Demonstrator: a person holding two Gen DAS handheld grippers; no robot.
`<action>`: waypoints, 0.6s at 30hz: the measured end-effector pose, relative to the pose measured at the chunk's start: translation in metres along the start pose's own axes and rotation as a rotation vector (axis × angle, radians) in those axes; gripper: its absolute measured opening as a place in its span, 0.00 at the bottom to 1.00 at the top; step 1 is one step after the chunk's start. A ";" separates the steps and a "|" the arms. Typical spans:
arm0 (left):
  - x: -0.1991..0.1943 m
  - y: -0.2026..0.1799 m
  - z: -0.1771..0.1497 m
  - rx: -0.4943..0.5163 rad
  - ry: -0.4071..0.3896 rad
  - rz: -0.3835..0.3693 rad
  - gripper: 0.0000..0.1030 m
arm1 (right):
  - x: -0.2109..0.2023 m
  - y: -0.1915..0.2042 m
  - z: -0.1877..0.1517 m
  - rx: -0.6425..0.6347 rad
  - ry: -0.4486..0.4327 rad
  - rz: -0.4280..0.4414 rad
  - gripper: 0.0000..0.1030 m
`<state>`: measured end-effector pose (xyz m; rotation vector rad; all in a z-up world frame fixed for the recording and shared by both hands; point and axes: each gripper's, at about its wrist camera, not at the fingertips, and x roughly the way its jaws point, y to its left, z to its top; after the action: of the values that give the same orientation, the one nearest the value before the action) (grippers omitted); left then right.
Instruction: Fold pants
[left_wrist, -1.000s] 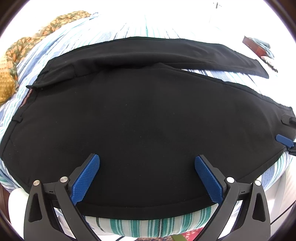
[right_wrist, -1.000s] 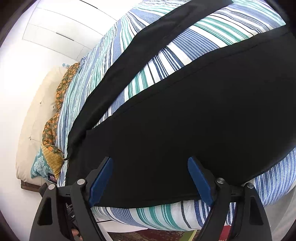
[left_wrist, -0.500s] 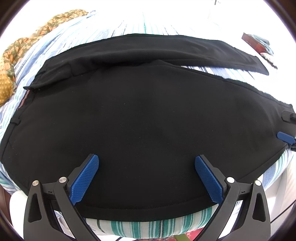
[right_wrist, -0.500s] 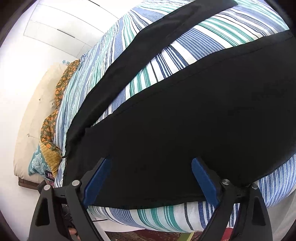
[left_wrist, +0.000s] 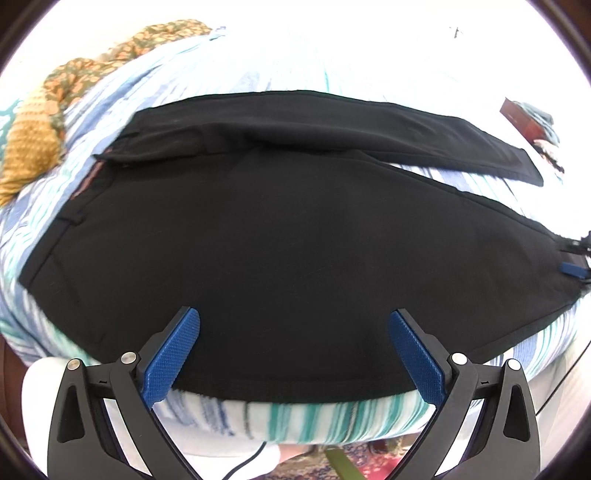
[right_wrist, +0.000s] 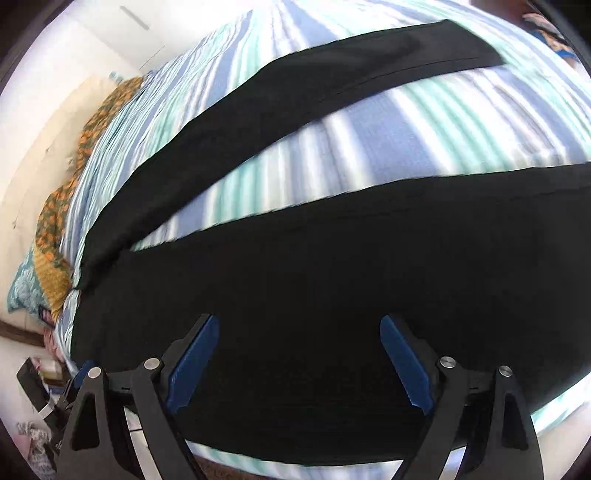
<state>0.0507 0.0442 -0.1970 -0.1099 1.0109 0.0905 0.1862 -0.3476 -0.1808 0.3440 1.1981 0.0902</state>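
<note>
We see black pants (left_wrist: 295, 236) spread flat on a bed with a blue, teal and white striped bedspread (right_wrist: 424, 122), one leg angled away from the other so the stripes show between them. Our left tongs (left_wrist: 294, 350) hover above the near edge of the pants, blue pads wide apart, holding nothing. Our right tongs (right_wrist: 299, 354) hang likewise over the black cloth, spread wide and empty. An orange patterned cloth (left_wrist: 29, 147) lies at the bed's far end. We can read no label or writing.
</note>
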 end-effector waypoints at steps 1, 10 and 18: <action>-0.002 0.003 -0.001 -0.009 0.000 0.009 0.99 | -0.012 -0.033 0.008 0.043 -0.030 -0.040 0.85; -0.041 0.013 -0.003 -0.077 -0.041 0.050 0.99 | -0.140 -0.228 0.013 0.407 -0.268 -0.167 0.79; -0.085 -0.002 0.022 -0.090 -0.095 0.034 0.99 | -0.148 -0.092 -0.049 0.196 -0.438 0.131 0.85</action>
<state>0.0241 0.0431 -0.1129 -0.1689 0.9141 0.1702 0.0761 -0.4607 -0.0919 0.5827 0.7505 0.0089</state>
